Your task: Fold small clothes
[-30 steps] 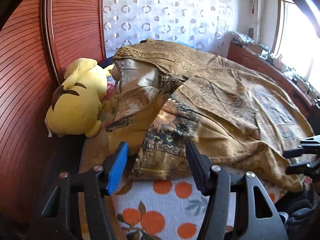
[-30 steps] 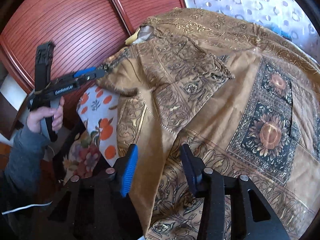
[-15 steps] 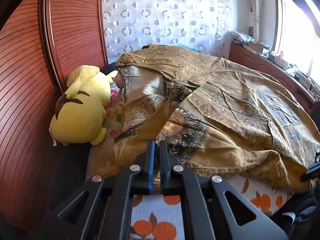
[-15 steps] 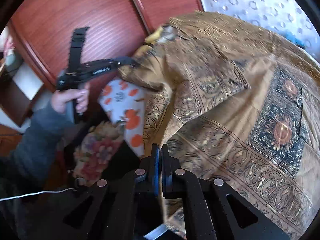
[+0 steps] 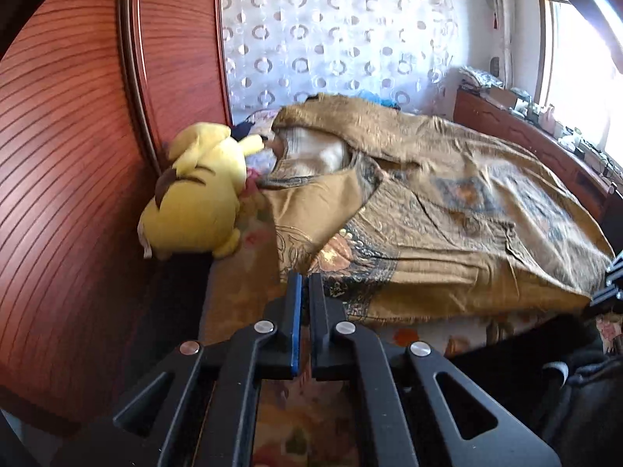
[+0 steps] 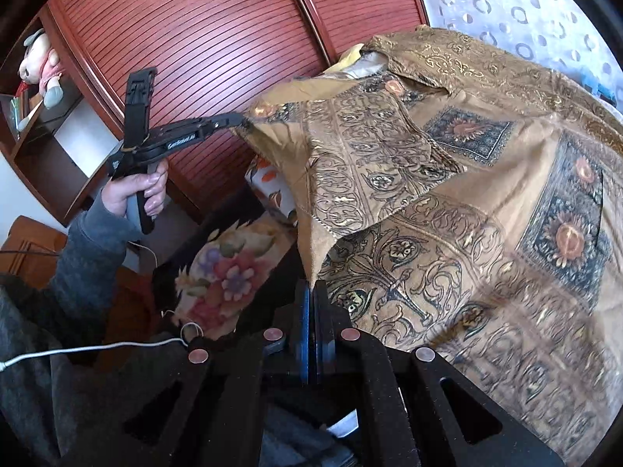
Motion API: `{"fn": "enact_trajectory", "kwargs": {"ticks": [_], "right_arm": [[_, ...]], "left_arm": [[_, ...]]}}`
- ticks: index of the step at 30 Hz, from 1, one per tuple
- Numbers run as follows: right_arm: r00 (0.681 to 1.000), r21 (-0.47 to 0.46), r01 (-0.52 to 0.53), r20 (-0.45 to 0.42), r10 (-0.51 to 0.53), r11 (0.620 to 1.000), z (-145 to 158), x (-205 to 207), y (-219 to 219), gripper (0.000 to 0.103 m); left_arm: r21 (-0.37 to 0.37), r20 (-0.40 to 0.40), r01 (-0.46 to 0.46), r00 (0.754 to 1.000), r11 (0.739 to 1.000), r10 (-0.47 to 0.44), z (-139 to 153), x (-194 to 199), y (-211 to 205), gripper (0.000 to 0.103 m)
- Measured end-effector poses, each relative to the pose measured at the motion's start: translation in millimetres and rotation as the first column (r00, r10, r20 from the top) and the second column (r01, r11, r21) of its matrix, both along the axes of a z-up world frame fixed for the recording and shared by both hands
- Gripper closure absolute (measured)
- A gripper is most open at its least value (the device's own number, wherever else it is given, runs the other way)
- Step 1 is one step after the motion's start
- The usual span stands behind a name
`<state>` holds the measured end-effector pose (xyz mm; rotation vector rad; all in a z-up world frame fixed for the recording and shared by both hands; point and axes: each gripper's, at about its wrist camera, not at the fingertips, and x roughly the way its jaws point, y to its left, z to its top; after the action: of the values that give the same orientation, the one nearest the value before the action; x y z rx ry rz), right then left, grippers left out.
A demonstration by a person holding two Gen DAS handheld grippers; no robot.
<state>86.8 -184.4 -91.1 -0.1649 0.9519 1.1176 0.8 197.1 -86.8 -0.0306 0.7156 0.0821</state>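
Golden patterned cloth (image 6: 447, 202) is pinched at two edges above the bed.

The left gripper (image 6: 241, 118) and right gripper (image 6: 311, 286) are pressed together on its thin, ornamented, wrinkled fabric.

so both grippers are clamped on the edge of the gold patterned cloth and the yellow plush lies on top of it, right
Not quite: the yellow plush lies beside the gold patterned cloth, against the wooden panel, as the left wrist view shows. The left gripper and right gripper are indeed both clamped on its edge.
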Motion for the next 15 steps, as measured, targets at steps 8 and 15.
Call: {"fn": "enact_trajectory", "kwargs": {"ticks": [8,15], "right_arm": [[0.998,-0.017,0.045,0.047,-0.044,0.999,9.6,13.1,-11.7,0.099],[0.98,0.016,0.113,0.165,-0.114,0.993,39.2,44.2,-21.1,0.077]], "left_arm": [[0.013,0.016,0.005,1.0,1.0,-0.005,4.5,5.9,-7.1,0.098],[0.02,0.068,-0.001,0.998,1.0,0.0,41.5,36.0,-18.3,0.02]]}}
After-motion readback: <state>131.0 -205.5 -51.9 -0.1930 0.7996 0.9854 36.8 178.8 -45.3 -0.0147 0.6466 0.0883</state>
